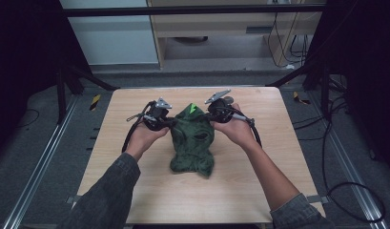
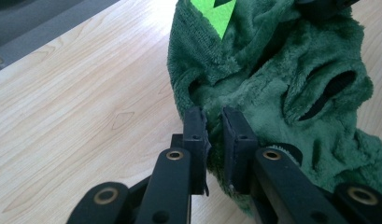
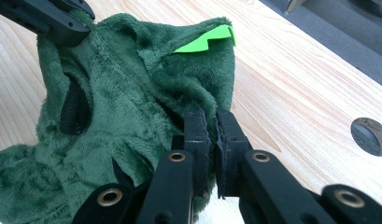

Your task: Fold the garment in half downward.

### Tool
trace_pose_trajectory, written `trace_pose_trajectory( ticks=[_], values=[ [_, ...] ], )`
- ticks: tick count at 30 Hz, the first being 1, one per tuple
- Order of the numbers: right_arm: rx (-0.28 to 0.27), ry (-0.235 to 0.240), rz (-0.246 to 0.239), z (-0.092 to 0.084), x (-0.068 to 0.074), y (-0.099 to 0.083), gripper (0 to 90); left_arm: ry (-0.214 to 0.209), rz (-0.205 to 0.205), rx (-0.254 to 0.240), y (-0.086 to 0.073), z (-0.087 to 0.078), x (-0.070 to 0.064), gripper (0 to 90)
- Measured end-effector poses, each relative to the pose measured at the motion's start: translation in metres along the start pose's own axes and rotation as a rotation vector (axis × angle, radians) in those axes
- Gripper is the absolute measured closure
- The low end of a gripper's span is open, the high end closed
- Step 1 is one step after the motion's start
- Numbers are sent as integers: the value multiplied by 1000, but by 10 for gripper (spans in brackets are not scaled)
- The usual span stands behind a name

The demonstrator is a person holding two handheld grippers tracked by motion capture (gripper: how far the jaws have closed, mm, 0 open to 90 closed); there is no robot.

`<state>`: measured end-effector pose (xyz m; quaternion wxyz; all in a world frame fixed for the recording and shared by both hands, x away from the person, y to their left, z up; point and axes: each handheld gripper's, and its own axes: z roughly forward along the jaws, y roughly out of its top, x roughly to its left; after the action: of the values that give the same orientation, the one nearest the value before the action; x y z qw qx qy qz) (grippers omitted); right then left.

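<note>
A dark green fleece garment (image 1: 192, 138) with a bright green zigzag patch (image 1: 193, 108) lies in the middle of the wooden table (image 1: 259, 181). My left gripper (image 1: 171, 122) pinches its left edge, jaws shut on the fleece (image 2: 254, 88). My right gripper (image 1: 212, 117) pinches the opposite edge the same way, its jaws closed on the fleece (image 3: 132, 116) just below the green patch (image 3: 205, 39). In the left gripper view my own gripper (image 2: 213, 116) holds a fold of pile; in the right gripper view my own gripper (image 3: 211, 121) does likewise. Both grippers lift the garment's far end slightly.
A round hole (image 3: 370, 136) sits in the tabletop to the right of the garment. Black frame legs (image 1: 71, 76) stand beyond the table's far corners. Cables (image 1: 345, 191) trail on the floor at the right. Bare wood surrounds the garment on all sides.
</note>
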<state>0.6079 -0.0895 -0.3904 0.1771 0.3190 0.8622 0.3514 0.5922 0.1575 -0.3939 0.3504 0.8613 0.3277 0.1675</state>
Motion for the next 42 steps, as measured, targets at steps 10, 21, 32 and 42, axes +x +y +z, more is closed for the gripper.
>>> trace_pose_trajectory(
  ticks=[10, 21, 32, 42],
  values=[
    [-10, 11, -32, -1, 10, -13, 849, -5, 16, 9, -17, -2, -8, 802],
    [-37, 24, -27, -5, 18, -27, 850, -14, 29, -1, -28, -6, -16, 802],
    [-57, 37, -37, -12, 28, -39, 848, -26, 32, -5, -38, -10, -23, 799],
    [-64, 36, -51, -17, 36, -51, 839, -37, 38, -11, -49, -12, -32, 795]
  ],
)
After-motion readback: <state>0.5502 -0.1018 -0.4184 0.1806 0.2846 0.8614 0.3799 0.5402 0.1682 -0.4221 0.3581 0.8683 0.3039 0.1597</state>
